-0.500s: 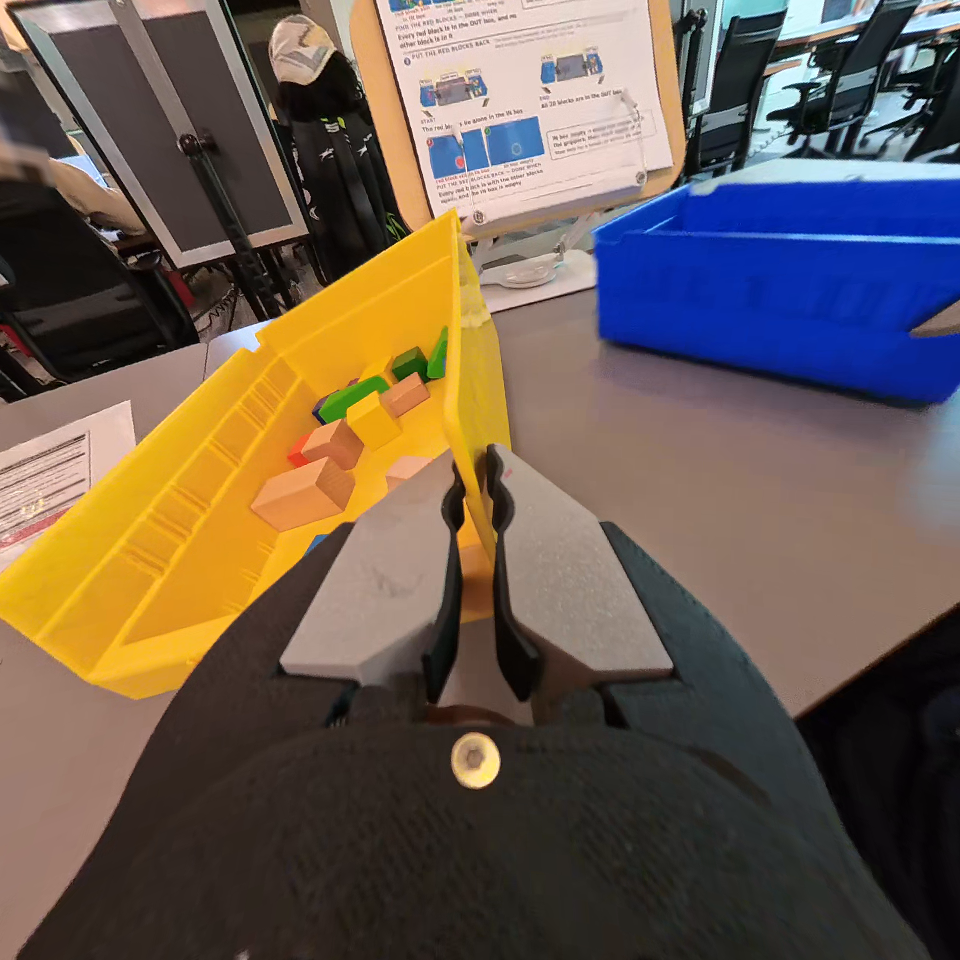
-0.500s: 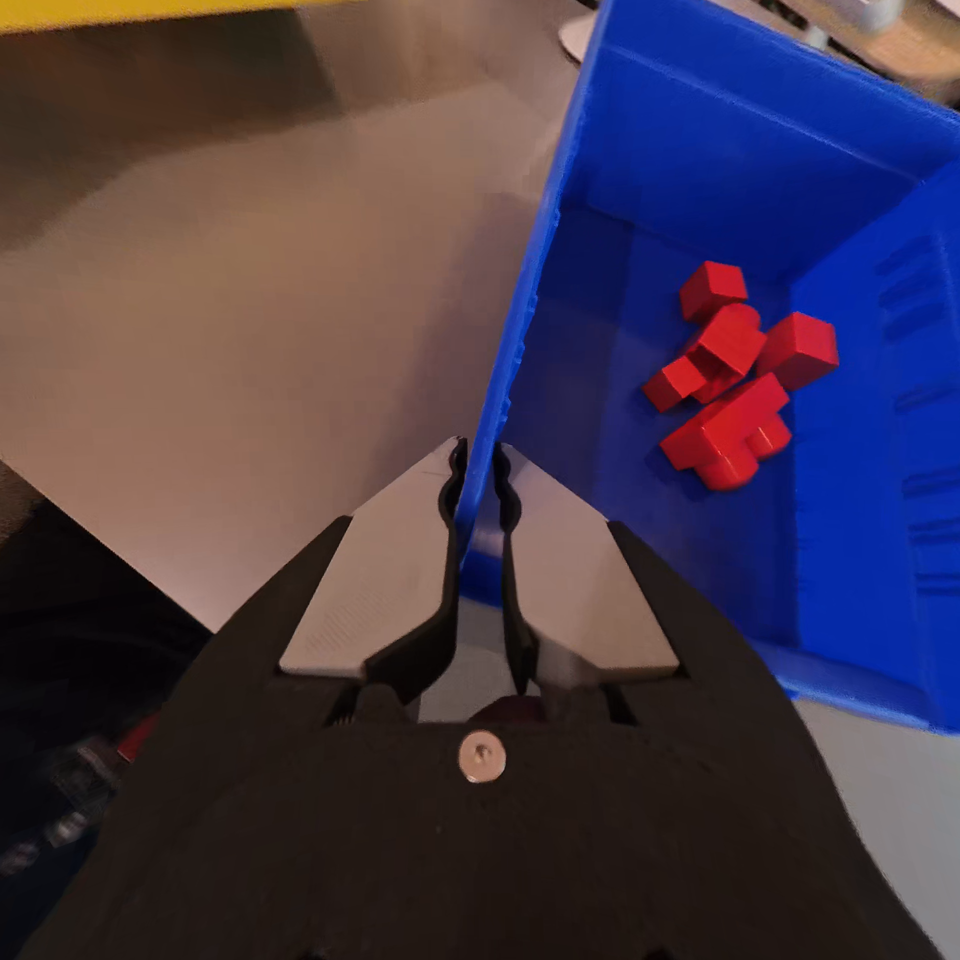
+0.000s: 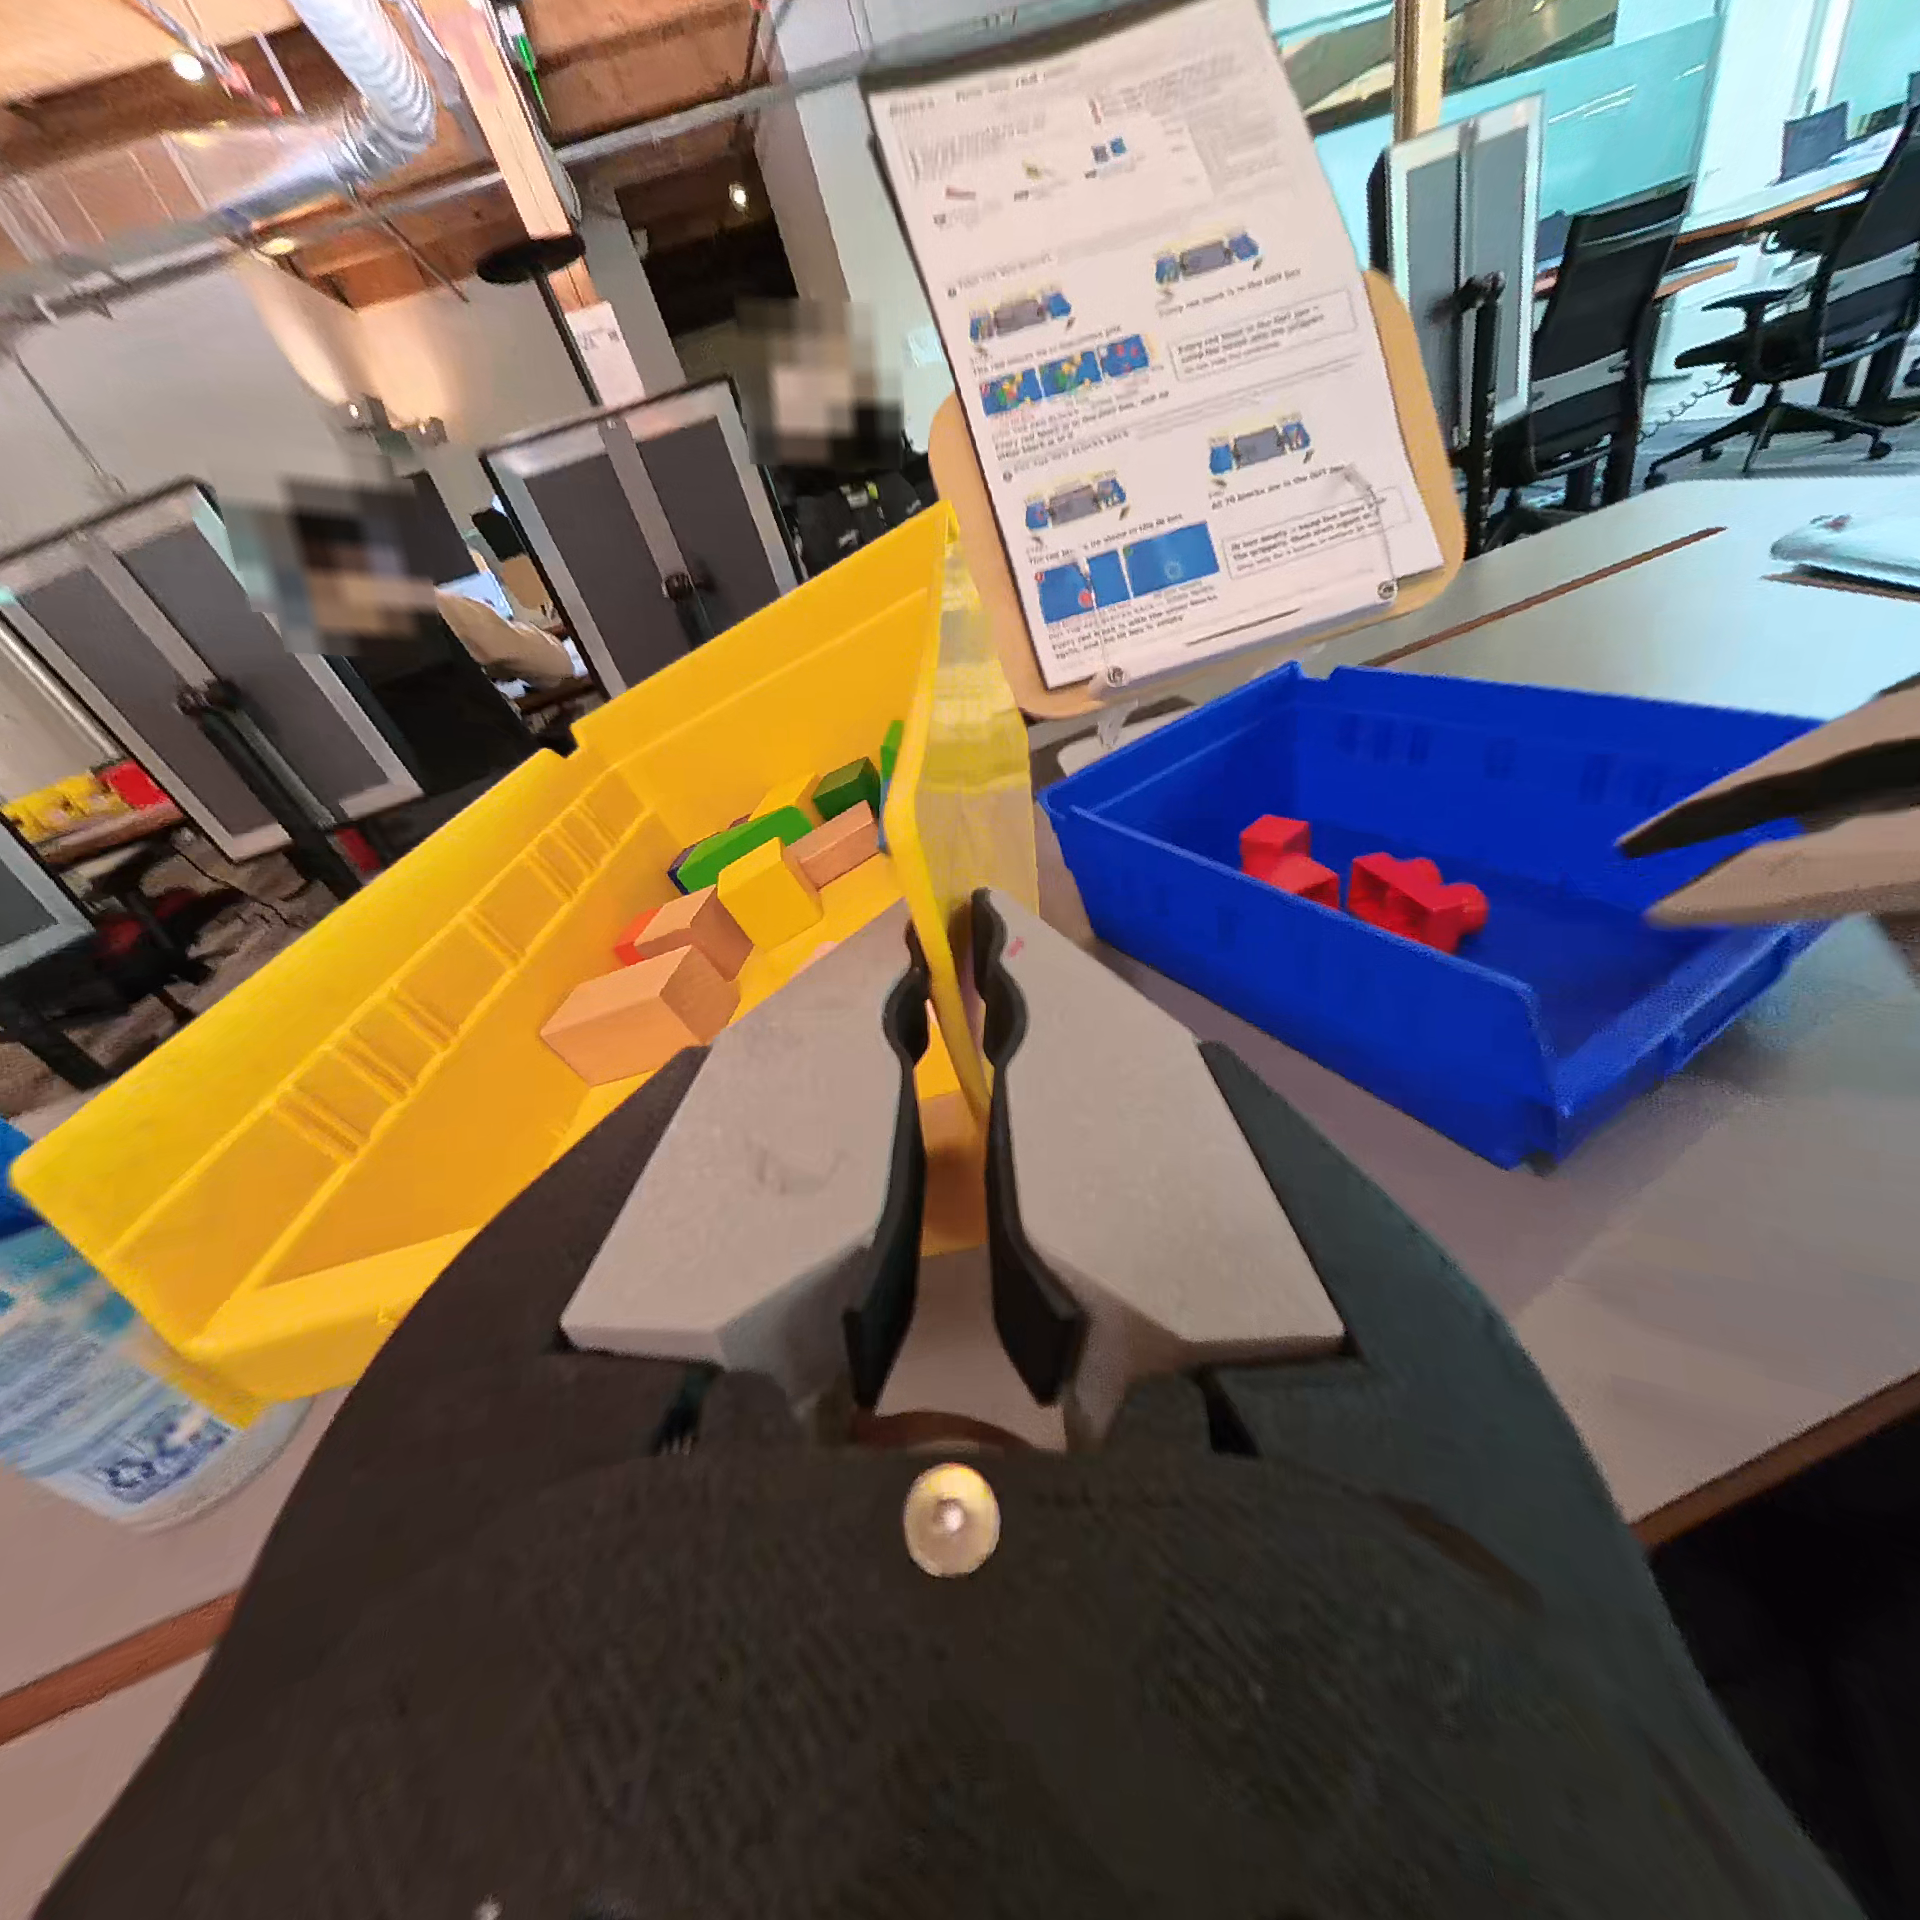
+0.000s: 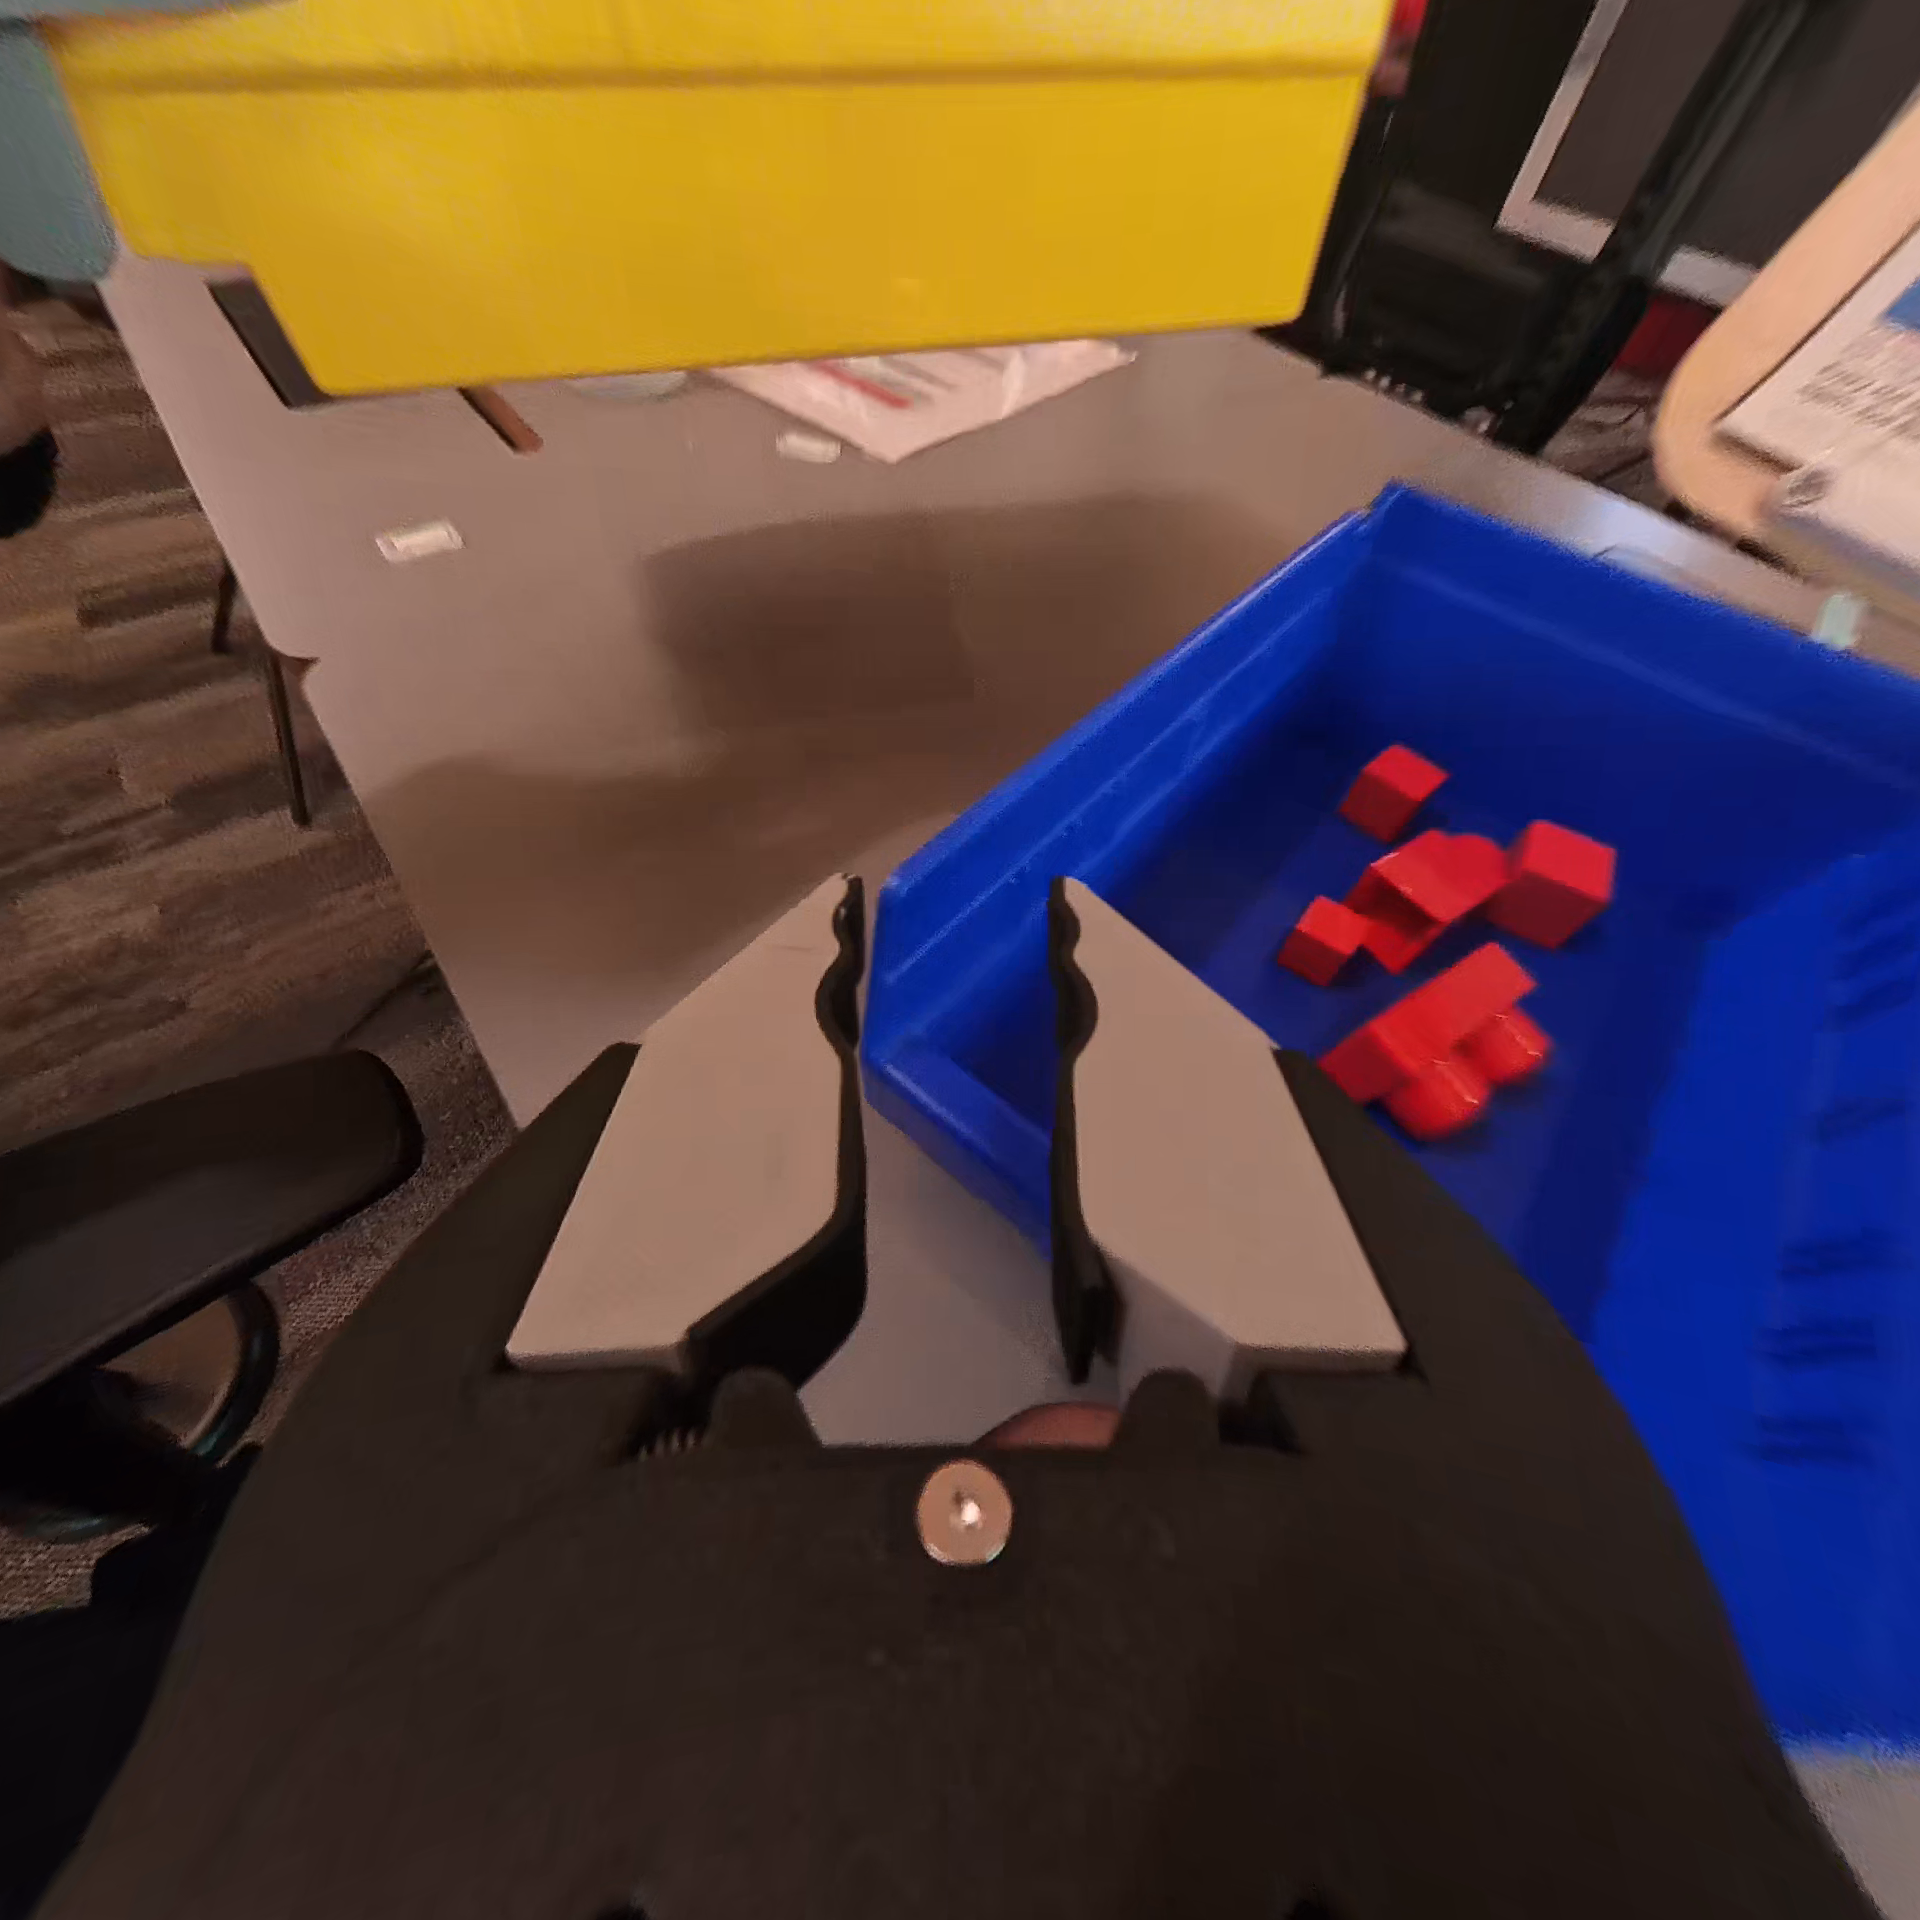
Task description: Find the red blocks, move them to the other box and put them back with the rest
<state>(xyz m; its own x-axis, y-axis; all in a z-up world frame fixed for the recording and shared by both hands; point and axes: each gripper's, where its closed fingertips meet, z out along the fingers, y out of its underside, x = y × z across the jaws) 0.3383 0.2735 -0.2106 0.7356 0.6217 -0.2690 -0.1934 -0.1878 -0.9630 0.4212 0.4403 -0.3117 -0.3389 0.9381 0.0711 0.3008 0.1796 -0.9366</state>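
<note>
Already the sorting looks nearly done: the red blocks lie clustered on the floor of the blue box, at the right of the right wrist view. One reddish-orange piece shows among the mixed blocks in the yellow box, half hidden under a wooden one, so I cannot say whether a red one is left there. By my reckoning the return step is what remains, getting the reds back in with the rest.

The left gripper, centre of its own view, has its fingers nearly together, pinching the yellow box's thin side wall; the box is tilted and hangs clear of the table, with its shadow below it, across the top of the right wrist view. The right gripper stands wide open astride the near corner of the blue box, neither pad pressing on the rim, so it holds nothing.

Behind the boxes, upper middle of the left view, stands an instruction sheet on a wooden stand. A blurred container with a blue label sits at lower left beside the yellow box, close enough to be knocked. Papers lie on the table beneath the raised box.
</note>
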